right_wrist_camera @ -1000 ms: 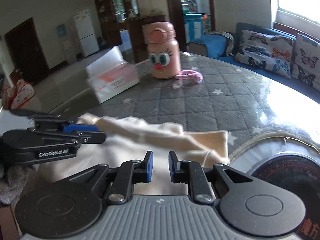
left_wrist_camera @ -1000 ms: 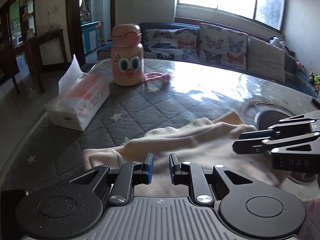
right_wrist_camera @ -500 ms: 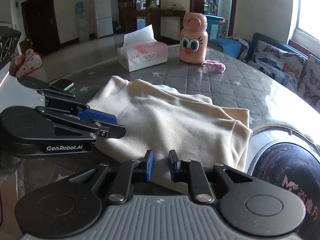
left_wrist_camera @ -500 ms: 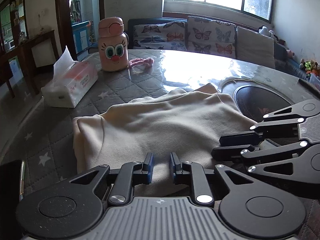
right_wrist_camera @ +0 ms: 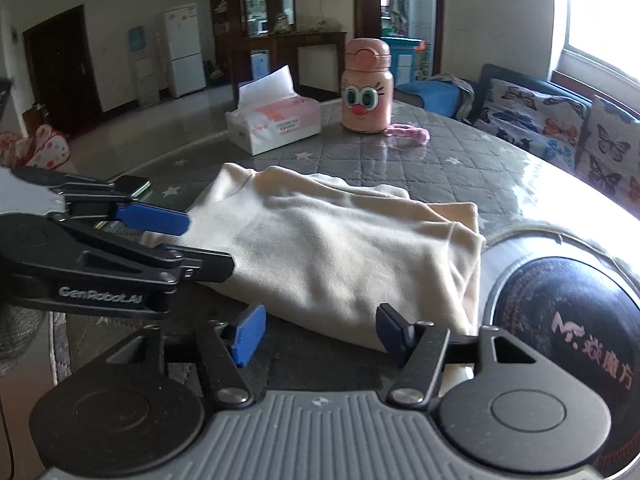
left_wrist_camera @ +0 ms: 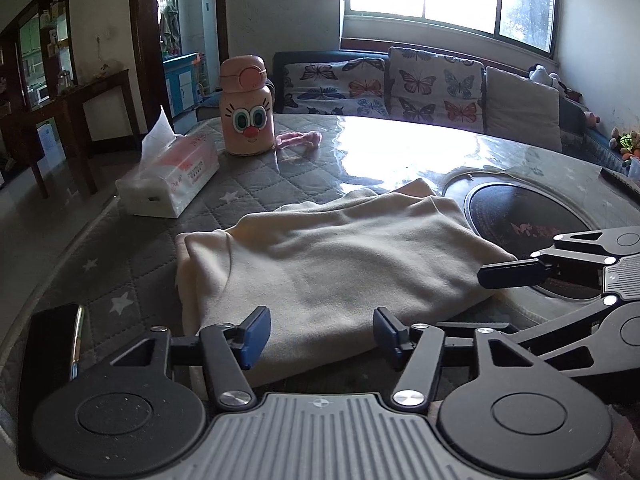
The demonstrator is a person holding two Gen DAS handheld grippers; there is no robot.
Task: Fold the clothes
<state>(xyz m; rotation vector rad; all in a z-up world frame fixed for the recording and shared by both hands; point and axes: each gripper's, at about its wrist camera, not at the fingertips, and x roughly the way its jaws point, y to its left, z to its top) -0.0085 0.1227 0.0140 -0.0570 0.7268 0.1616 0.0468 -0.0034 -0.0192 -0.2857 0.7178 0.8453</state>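
Note:
A cream garment (left_wrist_camera: 332, 264) lies folded on the grey quilted table cover; it also shows in the right wrist view (right_wrist_camera: 340, 248). My left gripper (left_wrist_camera: 320, 336) is open and empty at the garment's near edge; it shows from the side in the right wrist view (right_wrist_camera: 200, 240). My right gripper (right_wrist_camera: 318, 334) is open and empty at the near right edge of the garment; it shows at the right of the left wrist view (left_wrist_camera: 516, 276).
A tissue box (left_wrist_camera: 170, 178), a pink cartoon bottle (left_wrist_camera: 246, 108) and a pink strap (left_wrist_camera: 298, 138) stand at the far side. A black round hotplate (left_wrist_camera: 524, 220) is set in the table at the right. A phone (left_wrist_camera: 56, 340) lies at the left.
Both grippers have opened and let go of the garment. They pulled back toward its near edge, and the garment now lies folded flat.

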